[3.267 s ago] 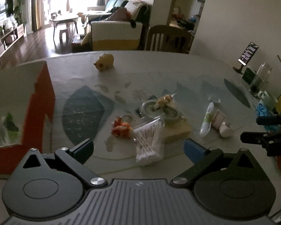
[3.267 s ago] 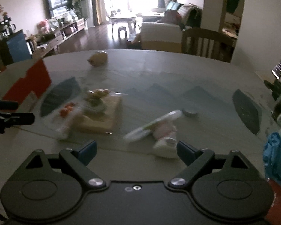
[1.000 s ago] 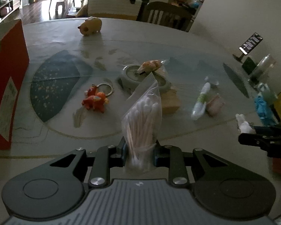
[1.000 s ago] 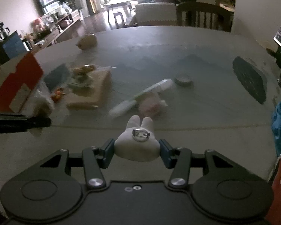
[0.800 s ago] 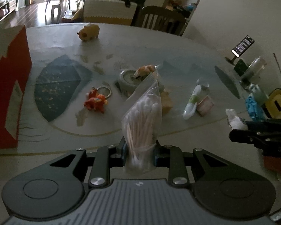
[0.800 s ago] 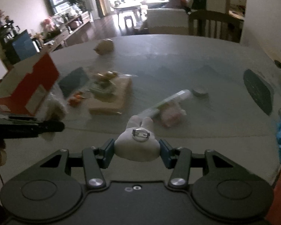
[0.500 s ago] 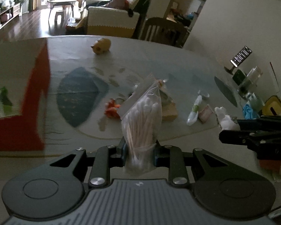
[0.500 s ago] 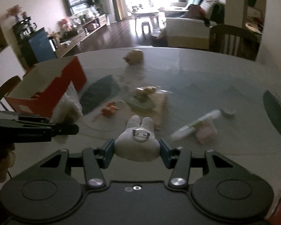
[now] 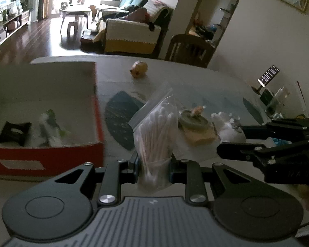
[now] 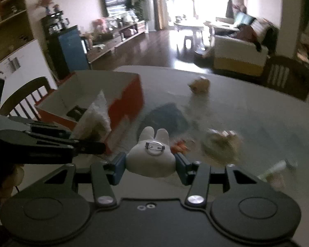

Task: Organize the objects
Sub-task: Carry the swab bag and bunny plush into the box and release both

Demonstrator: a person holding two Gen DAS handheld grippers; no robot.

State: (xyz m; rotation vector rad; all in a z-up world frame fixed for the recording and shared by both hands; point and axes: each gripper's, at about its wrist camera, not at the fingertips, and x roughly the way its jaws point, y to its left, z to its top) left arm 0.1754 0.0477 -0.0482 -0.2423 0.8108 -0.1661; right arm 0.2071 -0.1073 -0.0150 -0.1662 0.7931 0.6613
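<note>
The bench (image 9: 206, 82) below me is pale and rounded, with dark leaf-shaped prints on its covering. Toward its left edge stands an open red box (image 9: 51, 158), white inside. Near the far edge sits a small yellowish animal figure (image 9: 139, 70). Around the middle lies a tan flat block (image 9: 199, 136) with a round greenish thing (image 9: 192, 119) on it; an orange toy (image 10: 180, 146) lies just beside that pile. Toward the right edge, a white tube (image 10: 275, 169) lies blurred. At the far right corner a phone (image 9: 268, 75) stands propped up.
</note>
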